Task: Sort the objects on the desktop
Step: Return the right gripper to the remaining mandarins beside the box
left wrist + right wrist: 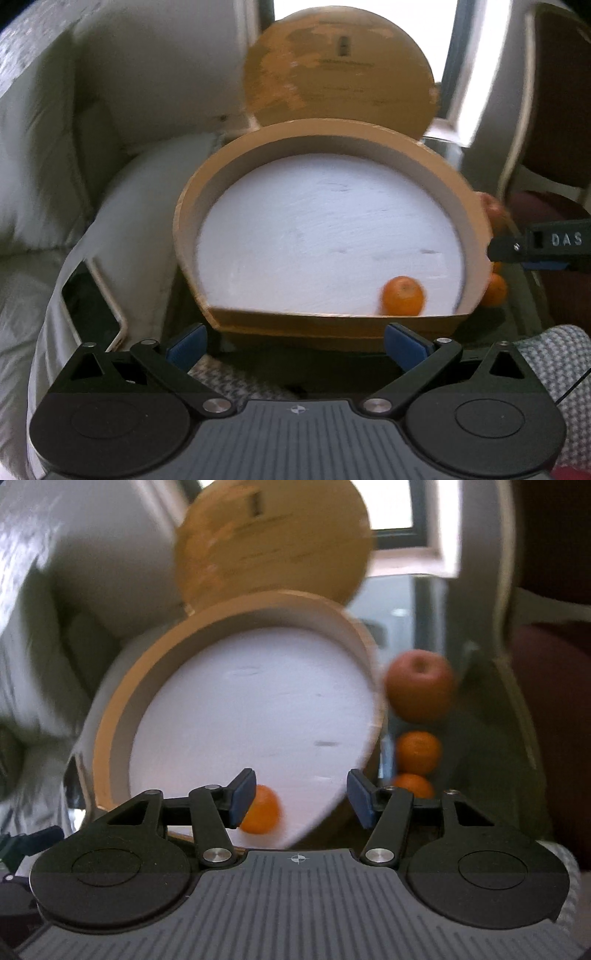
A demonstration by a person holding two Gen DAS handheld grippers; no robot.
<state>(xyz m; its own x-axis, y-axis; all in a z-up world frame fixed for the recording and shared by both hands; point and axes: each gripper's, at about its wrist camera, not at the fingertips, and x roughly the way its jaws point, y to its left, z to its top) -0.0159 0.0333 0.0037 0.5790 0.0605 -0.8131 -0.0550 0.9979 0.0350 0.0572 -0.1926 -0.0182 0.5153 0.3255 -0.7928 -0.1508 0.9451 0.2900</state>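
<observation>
Round box (325, 229), white floor, tan rim, lid (340, 70) standing upright behind: sitting mid-frame. One mandarin (402, 295) is lying inside, lower right by the near wall, just ahead of the left tongs (295, 349), which are gaping, released, holding nothing. Right tongs (301, 799) are standing released, empty, the mandarin beside their left pad. Apple (419, 685) and two loose mandarins (417, 751) are lying on the glass desk (406, 602) right of the box rim.
</observation>
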